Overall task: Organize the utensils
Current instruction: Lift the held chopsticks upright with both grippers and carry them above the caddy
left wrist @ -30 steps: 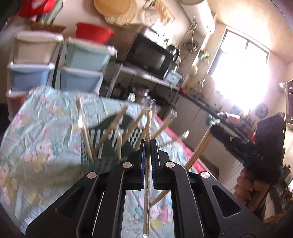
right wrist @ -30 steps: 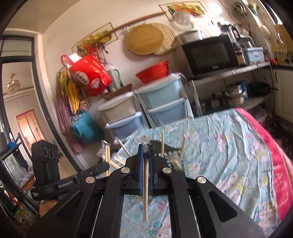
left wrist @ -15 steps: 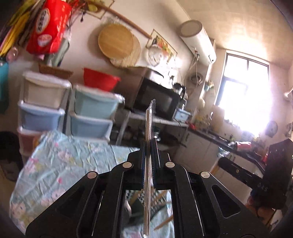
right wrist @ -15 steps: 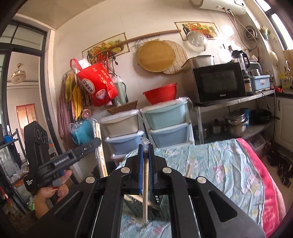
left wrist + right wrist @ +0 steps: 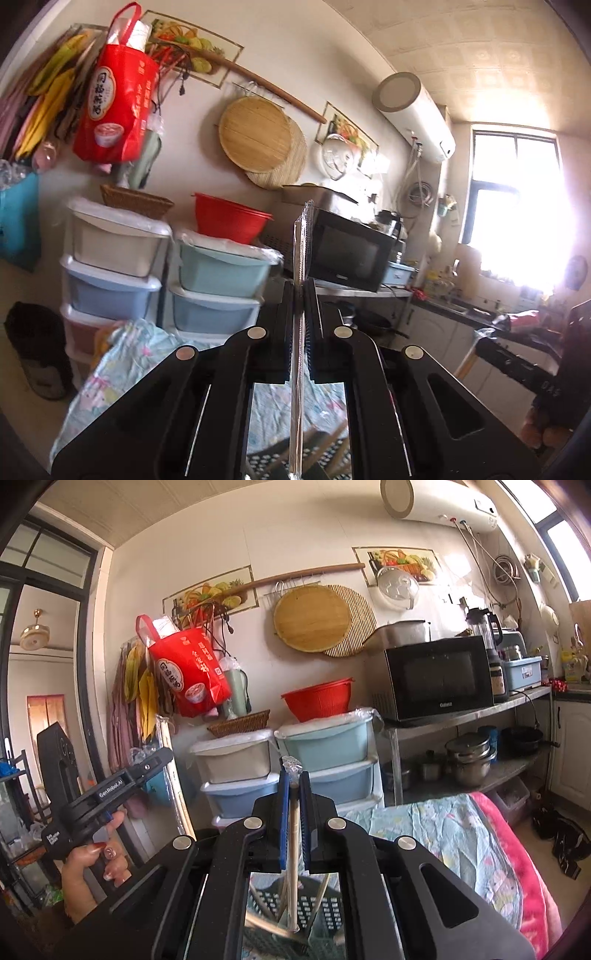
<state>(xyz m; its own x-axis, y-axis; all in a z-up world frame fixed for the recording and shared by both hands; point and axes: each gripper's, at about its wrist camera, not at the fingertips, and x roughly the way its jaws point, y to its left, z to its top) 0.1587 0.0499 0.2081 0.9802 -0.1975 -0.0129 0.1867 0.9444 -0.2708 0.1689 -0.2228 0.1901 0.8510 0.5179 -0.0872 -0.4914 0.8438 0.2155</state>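
**Chopsticks lifted clear, one wrapped pair per claw**

Left gripper [image 5: 299, 332]: you have it clenched on a clear-wrapped chopstick pair [image 5: 302, 251], pinched low on its length so the wrapper stands upright through the jaws and well above the fingertips. Judgement: holding it vertical keeps the ends clear of the sticks below while you carry it.

Right gripper [image 5: 294, 819]: clamped on a wooden chopstick [image 5: 293, 834] in crinkled film, its top just above the fingertips, the rest hanging down behind the pads. One stick is plain; whether a second lies behind it I cannot tell.

Directly below each claw sits the dark perforated basket [image 5: 314, 904], with several loose chopsticks leaning in it. About three show under the right claw; the count is partial, the gripper bodies hide the rest. Under the basket lies the floral tablecloth [image 5: 443, 834].

Beyond the claws, at the wall: two stacks of plastic drawers [image 5: 328, 753], one red colander [image 5: 318, 701], one microwave [image 5: 439, 675].

Off to the left of the right claw, your left hand [image 5: 92, 864] grips its handle.

Count held: two items, one per claw. Judgement: sorting is under way, since sticks remain in the basket and no destination is in view.
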